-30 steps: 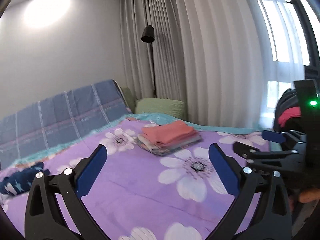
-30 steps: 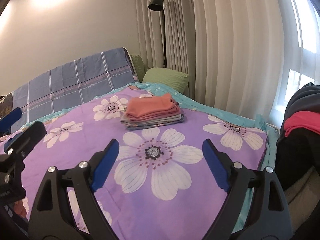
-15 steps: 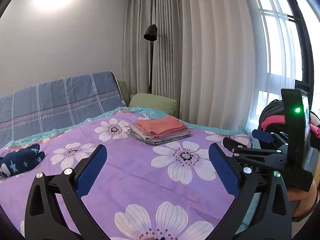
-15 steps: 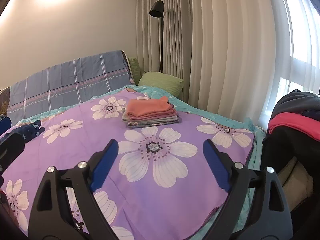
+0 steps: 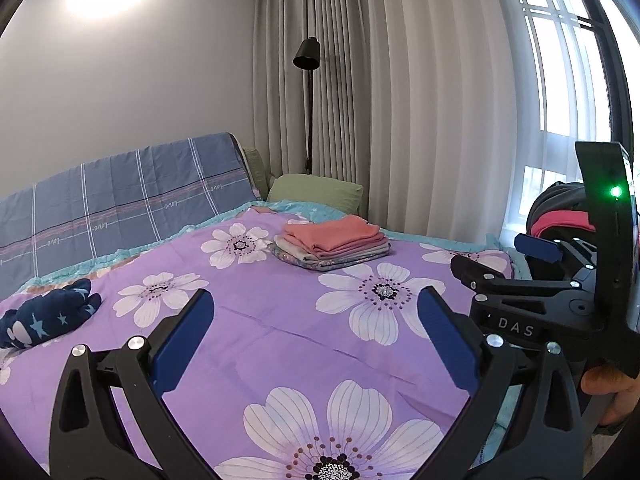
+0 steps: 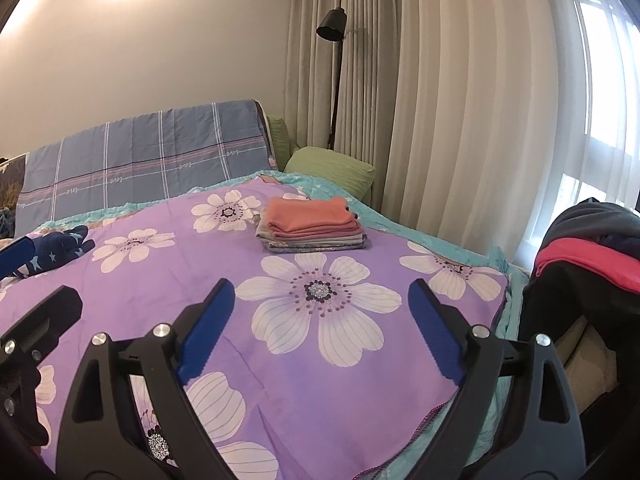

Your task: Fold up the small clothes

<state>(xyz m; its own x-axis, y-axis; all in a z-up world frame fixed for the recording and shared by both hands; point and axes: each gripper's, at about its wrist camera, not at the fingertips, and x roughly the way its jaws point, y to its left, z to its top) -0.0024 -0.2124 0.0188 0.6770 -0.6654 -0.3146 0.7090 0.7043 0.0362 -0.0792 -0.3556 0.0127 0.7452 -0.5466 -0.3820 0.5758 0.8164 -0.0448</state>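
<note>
1. The bed (image 5: 280, 332) wears a purple cover printed with big white flowers, edged in teal.
2. A neat stack of folded clothes (image 5: 334, 242), salmon piece on top, sits toward the far side.
3. A crumpled navy garment with stars (image 5: 48, 312) lies well apart, near the left edge.
4. A green pillow (image 6: 332, 170) rests at the far end.

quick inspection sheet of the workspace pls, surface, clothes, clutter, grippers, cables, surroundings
surface: purple floral bedspread, spread flat on the bed
job's things: folded stack with a salmon piece on top, far side; crumpled navy star-print garment at the left edge; heap of dark and pink clothes off the right side
clutter: nothing seen
grippers: left gripper open, nothing between its pads; right gripper open, nothing between its pads
cables: nothing seen
surroundings: blue plaid blanket, green pillow, black floor lamp, grey curtains, bright window
</note>
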